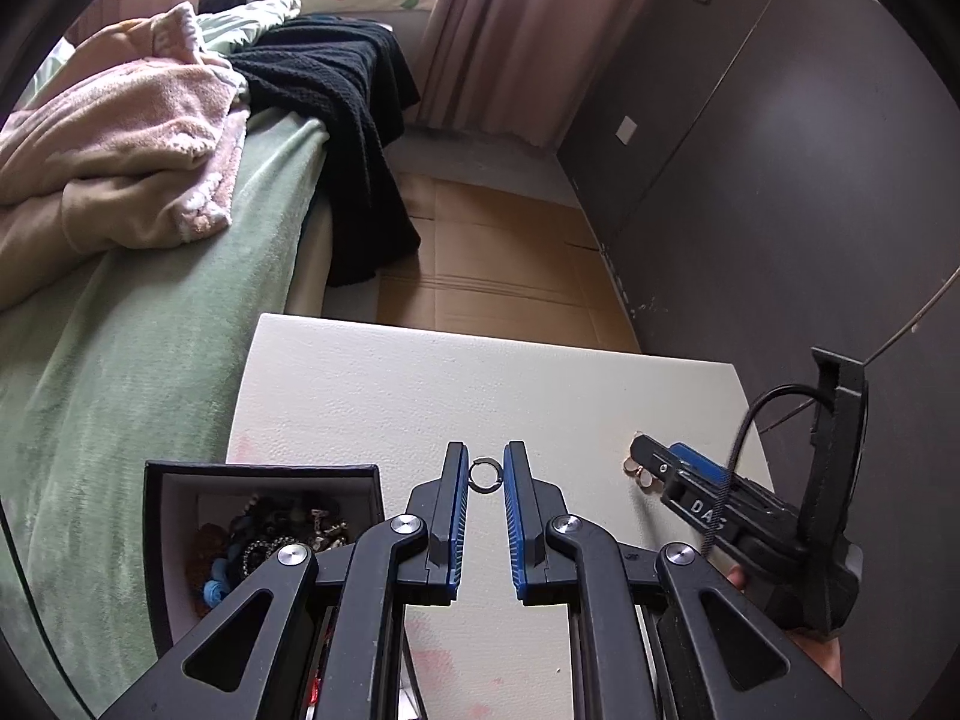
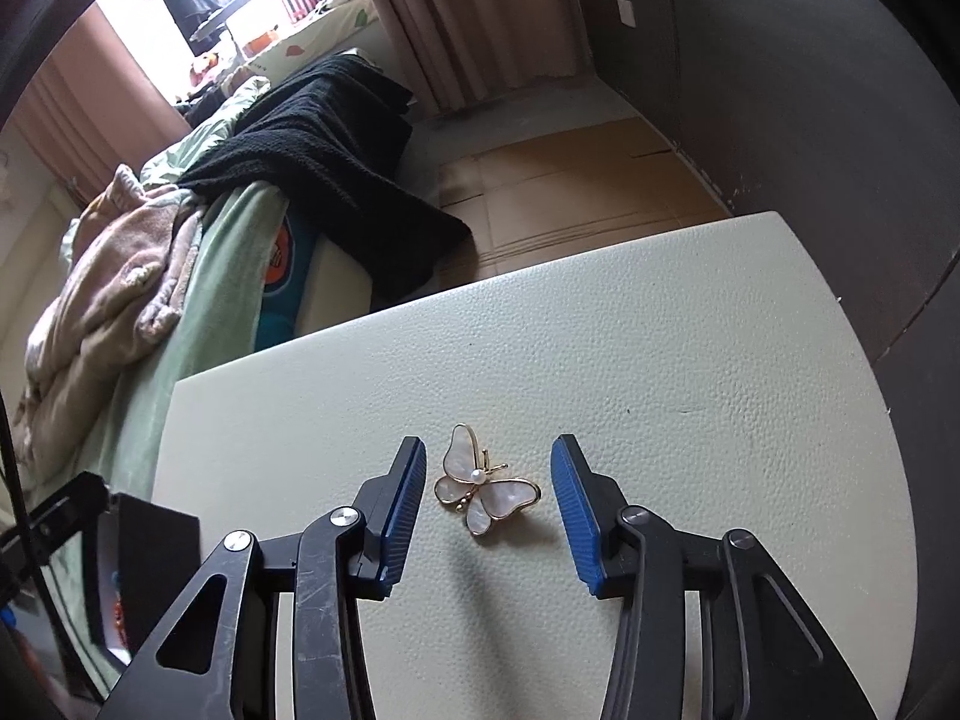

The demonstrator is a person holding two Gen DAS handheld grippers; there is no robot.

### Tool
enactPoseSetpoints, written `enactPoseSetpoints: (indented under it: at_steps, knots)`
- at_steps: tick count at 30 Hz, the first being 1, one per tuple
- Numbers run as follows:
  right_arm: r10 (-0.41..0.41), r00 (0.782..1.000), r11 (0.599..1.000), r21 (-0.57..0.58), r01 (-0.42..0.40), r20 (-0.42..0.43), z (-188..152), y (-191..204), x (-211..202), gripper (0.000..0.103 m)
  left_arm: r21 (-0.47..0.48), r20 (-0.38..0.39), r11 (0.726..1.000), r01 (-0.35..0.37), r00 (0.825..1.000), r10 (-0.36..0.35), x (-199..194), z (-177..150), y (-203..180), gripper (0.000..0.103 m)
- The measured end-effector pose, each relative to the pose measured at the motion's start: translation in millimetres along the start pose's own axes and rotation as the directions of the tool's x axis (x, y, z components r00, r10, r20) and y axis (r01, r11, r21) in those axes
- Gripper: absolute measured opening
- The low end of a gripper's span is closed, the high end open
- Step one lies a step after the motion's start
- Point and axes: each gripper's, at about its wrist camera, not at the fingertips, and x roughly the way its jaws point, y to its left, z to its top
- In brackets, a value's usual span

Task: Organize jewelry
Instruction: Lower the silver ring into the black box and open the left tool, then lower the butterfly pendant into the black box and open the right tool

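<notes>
A cream surface (image 2: 660, 360) with a pebbled, leather-like matt grain. On it lies a butterfly brooch (image 2: 485, 489), its wings glossy mother-of-pearl edged in shiny gold-coloured metal. Beside the surface, a bed (image 1: 120, 330) wears soft green plush cloth under a coarse black knit throw (image 1: 336, 90). Both tongs (image 2: 489, 501) (image 1: 485, 489) look like matt black plastic with ribbed blue pads (image 2: 576, 516) and polished metal rivets.

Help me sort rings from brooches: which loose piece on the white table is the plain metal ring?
The small round silver ring between the left tongs; the other loose piece, between the right tongs, is a gold-edged pearly butterfly brooch.
</notes>
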Motion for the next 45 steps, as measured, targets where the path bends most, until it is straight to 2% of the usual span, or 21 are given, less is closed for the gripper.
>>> enactPoseSetpoints:
  at_steps: [1, 3, 4, 8, 15, 25, 31, 32, 34, 36, 37, 45]
  knots:
    - [-0.014, 1.000, 1.000, -0.012, 0.014, 0.002, -1, 1, 0, 0.042, 0.000, 0.002, 1.000, -0.001, 1.000, 0.001, -2, -1, 0, 0.012]
    - [-0.037, 0.999, 0.999, -0.035, 0.037, -0.004, -2, 4, 0, 0.027, 0.000, 0.006, 1.000, -0.002, 1.000, 0.002, -5, -2, 1, 0.012]
    - [-0.035, 0.999, 0.999, -0.039, 0.034, -0.011, -3, 4, 0, 0.024, 0.000, 0.008, 1.000, -0.004, 1.000, 0.004, -6, -2, 2, 0.012]
    - [-0.010, 0.999, 0.998, -0.058, 0.008, -0.031, -7, 3, -2, 0.024, -0.005, 0.013, 1.000, -0.011, 1.000, 0.011, -11, -5, 4, 0.012]
    - [0.091, 0.993, 0.996, 0.033, -0.088, -0.074, -15, -6, -14, 0.023, -0.004, 0.033, 1.000, -0.027, 0.999, 0.027, -28, -13, 10, 0.012]
    - [0.189, 0.981, 0.982, 0.004, -0.189, -0.043, -27, 23, -52, 0.023, -0.066, 0.060, 0.995, -0.078, 0.995, 0.082, -53, -22, 42, 0.012]
    - [0.240, 0.971, 0.970, -0.039, -0.241, -0.017, -34, 46, -77, 0.023, -0.113, 0.049, 0.992, -0.059, 0.997, 0.064, -57, -23, 57, 0.013]
    - [0.253, 0.967, 0.966, -0.046, -0.253, -0.012, -34, 51, -82, 0.023, -0.124, 0.045, 0.991, -0.051, 0.997, 0.057, -58, -23, 59, 0.014]
    - [0.273, 0.962, 0.960, -0.060, -0.273, -0.006, -36, 60, -87, 0.023, -0.158, 0.048, 0.987, -0.043, 0.998, 0.051, -61, -23, 68, 0.023]
    - [0.298, 0.955, 0.952, -0.073, -0.297, -0.001, -38, 70, -92, 0.023, -0.192, 0.056, 0.981, -0.039, 0.997, 0.051, -64, -24, 75, 0.048]
    - [0.311, 0.950, 0.947, -0.081, -0.310, -0.001, -40, 76, -94, 0.023, -0.206, 0.063, 0.978, -0.039, 0.997, 0.053, -66, -24, 79, 0.052]
    - [0.379, 0.925, 0.917, -0.121, -0.379, -0.027, -50, 109, -97, 0.023, -0.250, 0.079, 0.967, -0.048, 0.994, 0.070, -78, -24, 99, 0.053]
